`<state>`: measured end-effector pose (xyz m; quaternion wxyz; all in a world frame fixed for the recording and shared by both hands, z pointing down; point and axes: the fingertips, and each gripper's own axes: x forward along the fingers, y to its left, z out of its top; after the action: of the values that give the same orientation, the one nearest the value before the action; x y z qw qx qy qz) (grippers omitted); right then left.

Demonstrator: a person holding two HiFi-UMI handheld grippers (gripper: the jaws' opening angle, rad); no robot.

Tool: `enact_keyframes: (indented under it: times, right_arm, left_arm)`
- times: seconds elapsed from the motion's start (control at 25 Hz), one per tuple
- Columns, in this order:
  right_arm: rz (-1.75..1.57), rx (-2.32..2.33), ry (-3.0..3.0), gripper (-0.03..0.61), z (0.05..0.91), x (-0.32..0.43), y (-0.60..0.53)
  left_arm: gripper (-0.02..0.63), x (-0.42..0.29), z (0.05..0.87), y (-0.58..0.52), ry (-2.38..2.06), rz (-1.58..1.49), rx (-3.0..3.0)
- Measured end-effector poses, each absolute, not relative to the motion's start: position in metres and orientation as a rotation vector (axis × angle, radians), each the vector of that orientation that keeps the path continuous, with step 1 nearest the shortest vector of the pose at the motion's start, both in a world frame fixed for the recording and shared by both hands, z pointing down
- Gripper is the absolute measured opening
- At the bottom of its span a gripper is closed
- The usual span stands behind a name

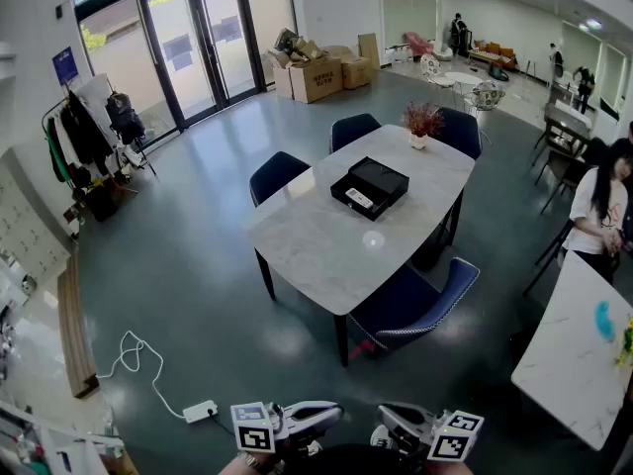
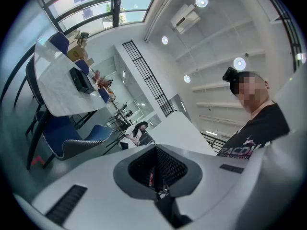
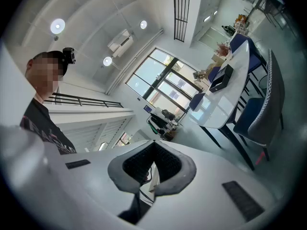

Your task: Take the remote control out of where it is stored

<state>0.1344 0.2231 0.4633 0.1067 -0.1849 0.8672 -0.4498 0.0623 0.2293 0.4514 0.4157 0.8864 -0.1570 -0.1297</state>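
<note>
Task had not started. The remote control (image 1: 359, 199), a small pale thing, lay in the near part of an open black box (image 1: 384, 176). I could not tell whether the flat black part behind it was a lid or a second compartment. The box sat on the marble tabletop (image 1: 326, 250), just above the centre of the head view.

Both grippers were at the bottom edge of that view, well apart from the table, with bare floor (image 1: 198, 265) between. The left gripper (image 1: 321, 416) had its jaws together with nothing in them. The right gripper (image 1: 394, 420) was the same: closed and empty. The gripper views showed the table only far off, at upper left in the left one and upper right in the right one.

Left to do, by my read: approach the table, open a gripper, reach into the box, grip the remote and lift it clear.
</note>
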Motion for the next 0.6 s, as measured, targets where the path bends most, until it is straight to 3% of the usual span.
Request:
enact_keyframes:
  times: [0.6]
  right_arm:
    - [-1.317, -0.537, 2.51, 0.011, 0.462, 0.159, 0.208]
  left_arm:
    - [0.006, 0.085, 0.456, 0.215, -0.394, -0.311, 2.21]
